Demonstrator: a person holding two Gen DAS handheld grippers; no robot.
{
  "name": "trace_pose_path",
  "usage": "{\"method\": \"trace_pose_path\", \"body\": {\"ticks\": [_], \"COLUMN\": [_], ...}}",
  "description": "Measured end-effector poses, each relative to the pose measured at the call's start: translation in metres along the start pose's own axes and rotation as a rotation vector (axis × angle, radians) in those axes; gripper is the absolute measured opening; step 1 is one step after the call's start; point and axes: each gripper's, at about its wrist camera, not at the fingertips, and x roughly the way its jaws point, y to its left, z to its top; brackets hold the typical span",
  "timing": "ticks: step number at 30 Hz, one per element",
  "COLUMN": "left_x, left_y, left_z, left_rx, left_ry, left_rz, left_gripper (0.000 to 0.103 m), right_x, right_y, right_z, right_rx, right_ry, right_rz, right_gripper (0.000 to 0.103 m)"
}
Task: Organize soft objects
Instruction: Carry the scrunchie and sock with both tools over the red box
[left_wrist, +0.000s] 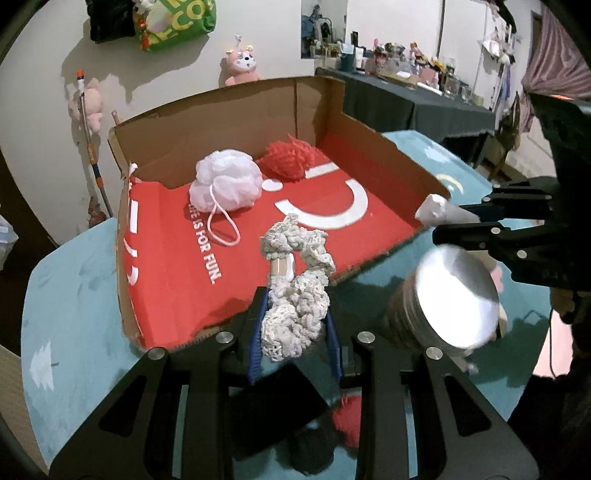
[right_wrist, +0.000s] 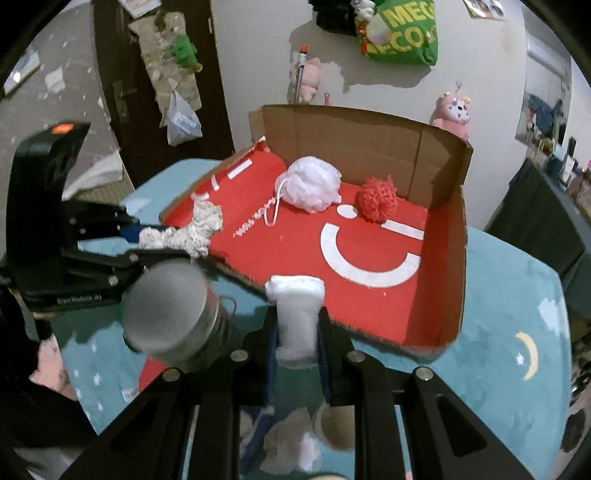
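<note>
Left hand-held gripper (left_wrist: 295, 325) clamps crocheted scrubber (left_wrist: 295, 280) — at box rim (left_wrist: 369, 266).

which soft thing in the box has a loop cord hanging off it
The white mesh bath pouf, at the back of the cardboard box: a pale pink cord loops from it onto the red floor. The red yarn scrubber beside it has none.

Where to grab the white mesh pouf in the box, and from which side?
Pinch the white mesh pouf across its gathered middle, from above. It is a soft ball, free on top. The red knit ball sits close beside it, and the box wall rises behind.
</note>
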Motion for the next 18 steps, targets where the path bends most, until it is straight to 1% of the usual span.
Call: {"method": "trace_pose_path", "body": {"ticks": [5,9,11,15,18], "left_x": [0.007,0.019,0.027,0.049,0.067], "left_y": [0.018,0.037,0.047,0.069,0.083], "left_z": [0.017,0.032,0.040,0.052,0.058], "left_rx": [-0.050,-0.093,-0.113,-0.151,-0.170], "left_ry": [-0.011,0.005,0.022,0.073,0.119], "left_rz": [-0.030,-0.044,-0.034,0.041,0.078], "left_gripper": [0.026,0.026,0.026,0.026,0.026], "right_x": [0.012,0.032,0.045,0.074,0.098], "right_y": [-0.020,-0.039,-0.050,-0.067,-0.078], "right_z": [0.026,0.051,0.063,0.080,0.089], "right_rx": [0.065,0.099,0.110,0.103,0.086], "right_ry": [0.003,0.030,0.054,0.113,0.167], "right_rz": [0.063,0.055,0.027,-0.065,-0.139], "right_gripper": [0.020,0.020,0.020,0.020,0.020]}}
